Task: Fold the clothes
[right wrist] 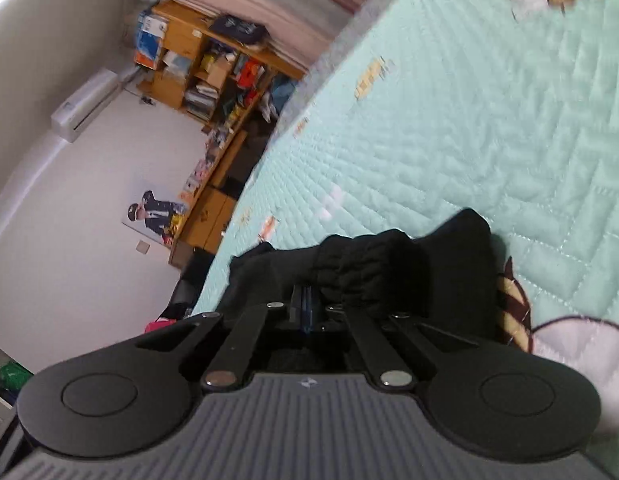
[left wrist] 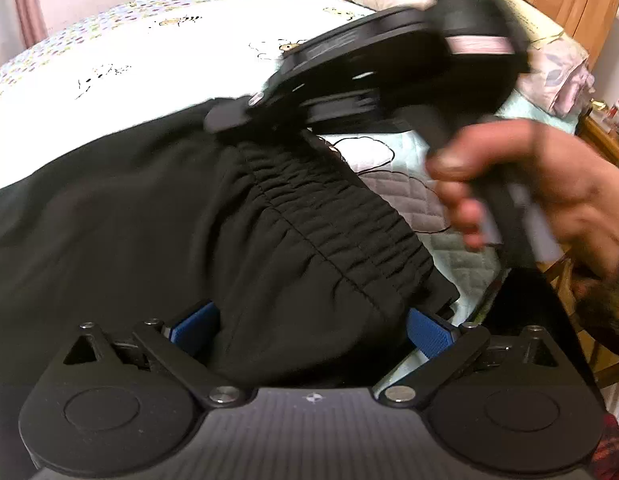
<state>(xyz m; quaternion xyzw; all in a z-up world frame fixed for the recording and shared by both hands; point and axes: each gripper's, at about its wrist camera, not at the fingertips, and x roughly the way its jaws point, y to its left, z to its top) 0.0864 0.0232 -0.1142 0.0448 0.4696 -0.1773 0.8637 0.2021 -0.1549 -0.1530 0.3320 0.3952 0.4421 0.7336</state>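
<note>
- The bed (left wrist: 109, 52) carries it all: a quilted cover, pale with small prints, mint in the right wrist view.
- On it lies the garment (left wrist: 129, 208), black, matte, soft, spread wide across the near side, with the waistband (left wrist: 341, 216) shirred in tight elastic rows, so trousers or a skirt by my guess.
- Handling call: light, limp cloth that will sag and drape from any hold; the waistband is the thickest, grippiest part and the best place to take it, at its two corners.
- Left gripper (left wrist: 309, 324) gapes wide, blue pads (left wrist: 193, 326) either side of a hump of cloth just below the waistband, not pinching it.
- Right gripper (right wrist: 309, 304) is pinched narrow, a bunched waistband end gathered at its tips; it looks like a hold on the cloth, though the contact itself is hidden.
- A hand (left wrist: 549, 200) carries that gripper over the far waistband corner, blurred.
</note>
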